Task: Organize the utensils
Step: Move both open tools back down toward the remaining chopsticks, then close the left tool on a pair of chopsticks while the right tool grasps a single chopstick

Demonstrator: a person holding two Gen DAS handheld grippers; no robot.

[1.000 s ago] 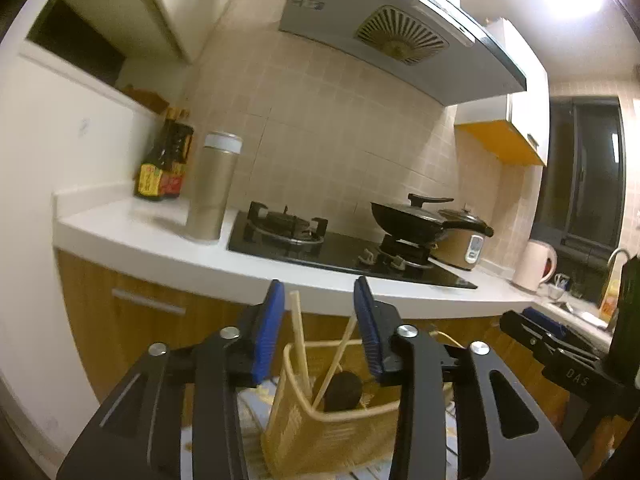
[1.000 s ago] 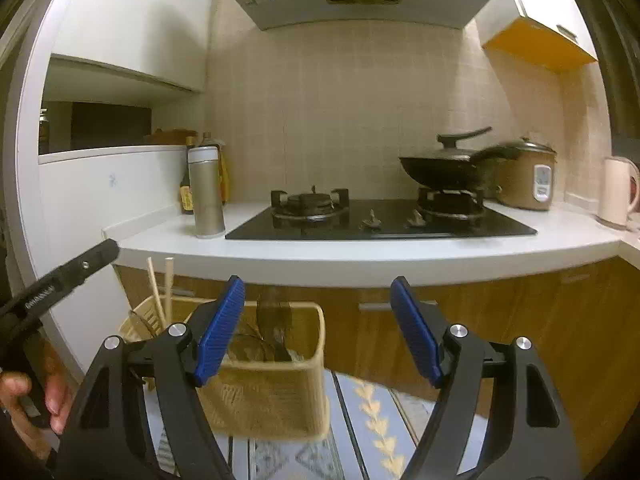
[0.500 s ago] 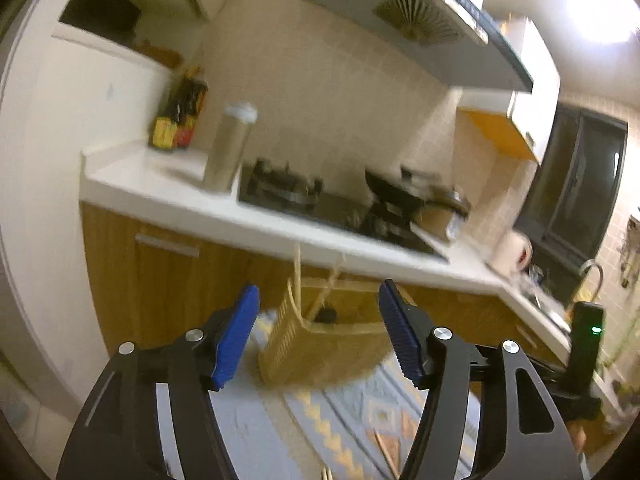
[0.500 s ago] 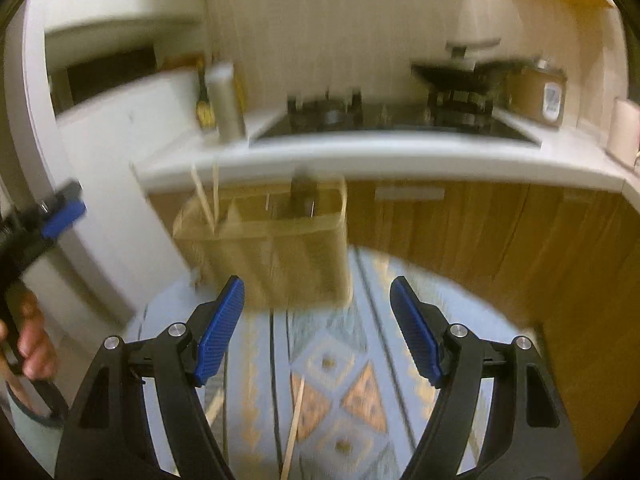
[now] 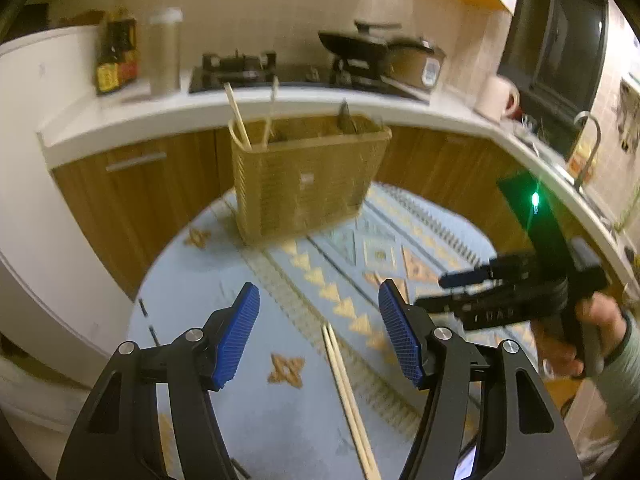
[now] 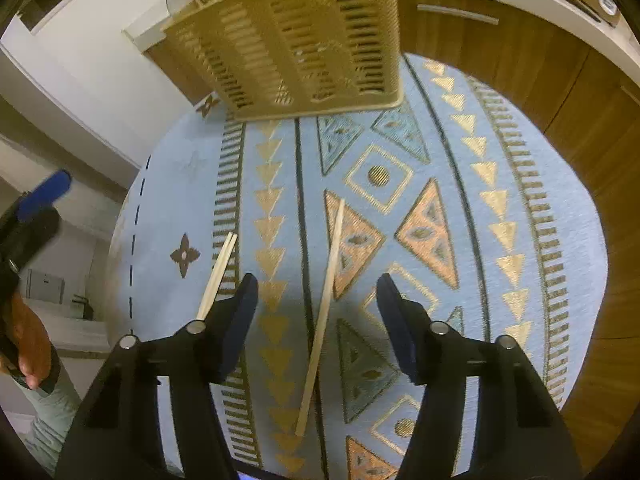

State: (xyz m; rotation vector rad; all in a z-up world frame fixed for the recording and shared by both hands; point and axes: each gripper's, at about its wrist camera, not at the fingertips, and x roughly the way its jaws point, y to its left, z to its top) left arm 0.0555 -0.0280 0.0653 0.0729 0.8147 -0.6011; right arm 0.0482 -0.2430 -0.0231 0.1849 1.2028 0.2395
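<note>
Right wrist: chopstick lies between open gripper.

Left tool is pointed steeply down, blue pads parted, nothing gripped; jaws were just opening. Right tool is angled more steeply down, pads apart and empty; jaws were just closing. In the left wrist view the right tool is seen at 3 o'clock, held by a hand in a pale sleeve. In the right wrist view the left tool shows at 9 o'clock, the hand below it.
</note>
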